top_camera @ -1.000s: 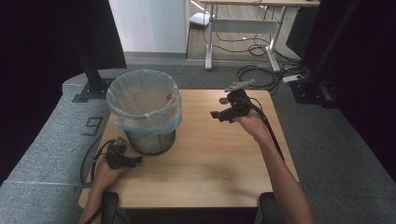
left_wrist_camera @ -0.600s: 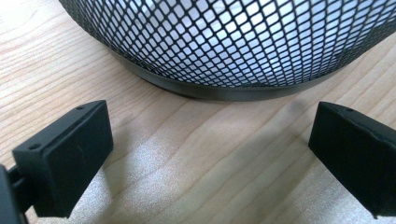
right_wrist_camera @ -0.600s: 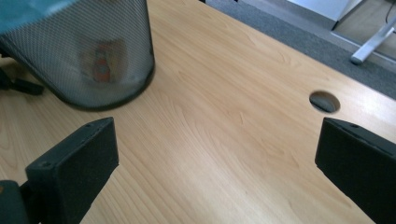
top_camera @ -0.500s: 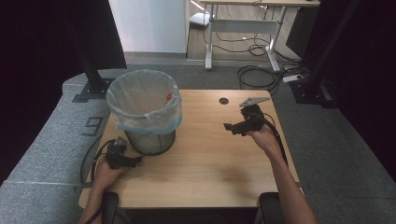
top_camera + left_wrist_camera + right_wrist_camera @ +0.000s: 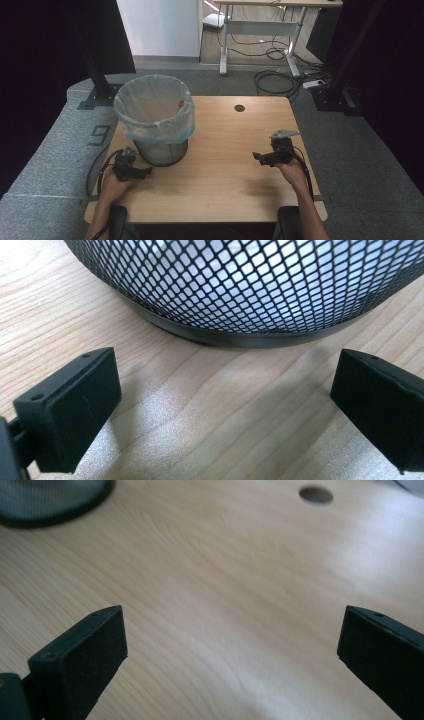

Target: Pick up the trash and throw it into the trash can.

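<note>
The wire-mesh bin (image 5: 156,125), lined with a pale plastic bag (image 5: 152,107), stands upright on the left half of the table (image 5: 225,180), and a small orange scrap (image 5: 181,104) lies against the bag's inner wall near the rim. Nothing else lies loose on the wood, so the job of dropping things into the bin looks done, or nearly so.

What has just changed is the right gripper (image 5: 263,156). A second ago it was held up near the far right part of the table, close to the round cable hole (image 5: 240,108); half a second ago it was already drawn back toward the person; now it sits low near the right edge, well apart from the bin. Its jaws stand wide apart with only bare wood between them in the right gripper view, so it carries nothing. That retreat reads as a return to rest after a drop.

The left gripper (image 5: 140,172) has not shifted across the three high views: it rests on the table just beside the bin's base, jaws spread wide and empty, with the mesh wall (image 5: 240,285) straight ahead of them in the left gripper view. The bin and the orange scrap also stay where they were.
</note>
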`<state>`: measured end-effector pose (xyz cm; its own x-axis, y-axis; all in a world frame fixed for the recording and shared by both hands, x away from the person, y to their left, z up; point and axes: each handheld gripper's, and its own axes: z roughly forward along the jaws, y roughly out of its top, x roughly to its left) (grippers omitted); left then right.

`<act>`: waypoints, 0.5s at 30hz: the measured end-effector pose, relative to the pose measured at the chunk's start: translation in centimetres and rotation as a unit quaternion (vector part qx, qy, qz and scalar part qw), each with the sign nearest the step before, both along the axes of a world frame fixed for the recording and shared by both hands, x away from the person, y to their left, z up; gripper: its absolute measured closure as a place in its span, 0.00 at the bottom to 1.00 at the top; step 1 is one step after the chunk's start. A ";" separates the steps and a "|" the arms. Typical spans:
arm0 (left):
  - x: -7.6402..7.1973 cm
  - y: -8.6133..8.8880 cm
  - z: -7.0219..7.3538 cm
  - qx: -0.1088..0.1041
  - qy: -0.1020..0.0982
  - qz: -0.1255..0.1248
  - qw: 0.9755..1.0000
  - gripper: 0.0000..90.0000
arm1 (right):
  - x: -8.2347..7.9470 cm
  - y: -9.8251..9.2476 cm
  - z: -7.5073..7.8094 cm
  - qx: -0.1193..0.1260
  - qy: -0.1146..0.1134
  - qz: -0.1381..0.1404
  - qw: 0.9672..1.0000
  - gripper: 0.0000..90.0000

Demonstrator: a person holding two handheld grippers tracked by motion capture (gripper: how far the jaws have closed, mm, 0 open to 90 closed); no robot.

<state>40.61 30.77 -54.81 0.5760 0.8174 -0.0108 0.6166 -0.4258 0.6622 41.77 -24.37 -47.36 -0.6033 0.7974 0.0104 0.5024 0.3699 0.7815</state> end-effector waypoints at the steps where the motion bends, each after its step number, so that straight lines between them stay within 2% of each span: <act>1: 0.0 0.0 0.0 0.000 0.000 0.000 1.000 0.00 | -0.2 -0.3 -0.7 -0.003 0.003 -0.004 1.000 0.00; 3: 0.0 0.0 0.0 0.000 0.000 0.000 1.000 0.00 | -0.6 -0.9 -2.0 -0.006 0.009 -0.012 1.000 0.00; 7: 0.0 0.0 0.0 0.000 0.000 0.001 1.000 0.00 | -1.5 -1.9 -4.6 0.005 0.026 -0.033 0.999 0.00; 10: 0.0 0.0 0.0 0.000 0.000 0.001 1.000 0.00 | -2.0 -2.4 -6.1 0.008 0.036 -0.044 0.998 0.00; 11: 0.0 0.0 0.0 0.000 0.000 0.001 1.000 0.00 | -2.0 -2.4 -6.1 0.008 0.036 -0.044 0.998 0.00; 13: 0.0 0.0 0.0 0.000 0.000 0.001 1.000 0.00 | -2.5 -2.8 -7.4 0.006 0.047 -0.054 0.997 0.00; 15: 0.0 0.0 0.0 0.000 0.000 0.001 1.000 0.00 | -2.7 -2.9 -7.8 0.003 0.051 -0.056 0.997 0.00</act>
